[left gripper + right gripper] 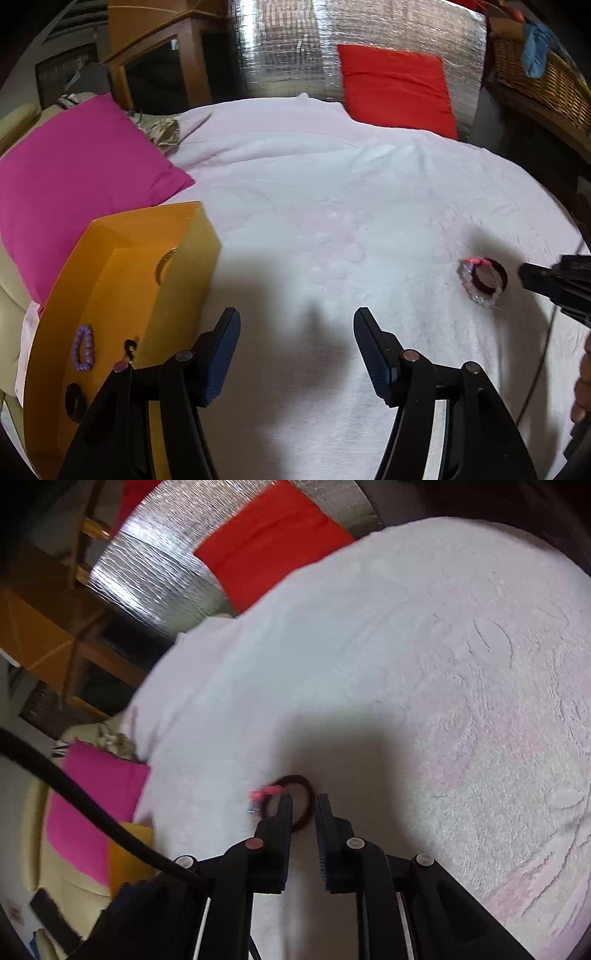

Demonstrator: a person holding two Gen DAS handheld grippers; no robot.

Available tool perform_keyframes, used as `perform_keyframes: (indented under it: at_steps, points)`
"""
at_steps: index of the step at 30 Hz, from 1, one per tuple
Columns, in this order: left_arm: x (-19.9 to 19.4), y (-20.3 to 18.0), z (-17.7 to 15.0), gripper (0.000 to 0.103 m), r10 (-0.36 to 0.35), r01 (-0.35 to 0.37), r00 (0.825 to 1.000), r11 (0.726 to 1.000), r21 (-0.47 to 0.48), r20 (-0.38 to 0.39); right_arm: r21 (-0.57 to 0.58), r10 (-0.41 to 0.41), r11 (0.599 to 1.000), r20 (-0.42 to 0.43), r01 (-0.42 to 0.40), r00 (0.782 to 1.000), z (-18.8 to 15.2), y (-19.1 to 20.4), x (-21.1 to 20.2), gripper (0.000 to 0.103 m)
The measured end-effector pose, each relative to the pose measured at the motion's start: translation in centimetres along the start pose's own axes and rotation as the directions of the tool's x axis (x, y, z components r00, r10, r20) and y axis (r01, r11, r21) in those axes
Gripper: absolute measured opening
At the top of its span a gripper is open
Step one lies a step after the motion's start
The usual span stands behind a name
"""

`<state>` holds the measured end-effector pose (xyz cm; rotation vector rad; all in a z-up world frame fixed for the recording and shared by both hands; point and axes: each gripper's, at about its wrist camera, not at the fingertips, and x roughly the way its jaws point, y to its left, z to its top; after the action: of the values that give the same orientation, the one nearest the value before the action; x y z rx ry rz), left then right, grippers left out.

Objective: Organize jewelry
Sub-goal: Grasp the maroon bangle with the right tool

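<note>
We see a small heap of jewelry on the white towel (332,192): a dark maroon bangle (500,275) lying flat, with a clear beaded bracelet (476,295) draped over its near rim and a bit of bright pink at its top edge; the beads look glassy and pale, the bangle smooth and thin; in the right wrist view the same dark bangle (304,794) shows as a thin ring, partly hidden behind the fingertips, with a pink scrap (264,793) at its left; our right gripper (303,808) stands just at the bangle, jaws narrowed to a slim gap with the ring's rim at that gap, though we cannot tell whether they pinch it; our left gripper (295,350) hovers over bare towel, jaws spread wide and holding nothing; to its left sits an orange box (122,288), holding a purple beaded bracelet (83,347), a black ring (74,402) and a gold bangle (165,264)
</note>
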<state>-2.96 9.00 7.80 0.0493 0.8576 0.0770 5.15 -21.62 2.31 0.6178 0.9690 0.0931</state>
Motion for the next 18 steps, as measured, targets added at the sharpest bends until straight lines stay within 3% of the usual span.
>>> perform_keyframes:
  at_steps: [5,9,11,12,15,18]
  points:
    - [0.2,-0.9,-0.3,0.065,0.004,-0.004,1.000,0.999,0.037,-0.009,-0.038,-0.052,0.998,-0.016,0.051,0.999,0.0,0.5,1.7,0.018]
    - [0.3,-0.9,-0.3,0.065,0.001,0.000,1.000,0.999,0.032,-0.012,-0.136,-0.121,0.983,0.036,0.125,0.992,-0.3,1.9,2.3,0.019]
    - [0.3,-1.0,-0.3,0.065,0.000,0.000,1.000,0.999,0.036,-0.013,-0.183,-0.143,0.971,0.057,0.151,0.988,-0.5,2.4,2.4,0.015]
    - [0.3,-1.1,-0.4,0.065,-0.001,0.001,1.000,0.999,0.037,-0.013,-0.193,-0.150,0.968,0.066,0.160,0.987,-0.6,2.5,2.2,0.008]
    - [0.3,-1.4,-0.3,0.065,-0.006,0.007,1.000,0.999,0.033,-0.012,-0.177,-0.114,0.976,0.093,0.129,0.989,-0.4,2.2,0.7,0.006]
    - [0.3,-1.8,-0.4,0.065,-0.010,0.010,1.000,0.999,0.037,-0.009,-0.178,-0.006,0.983,0.170,0.037,0.985,-0.1,2.4,-2.5,0.006]
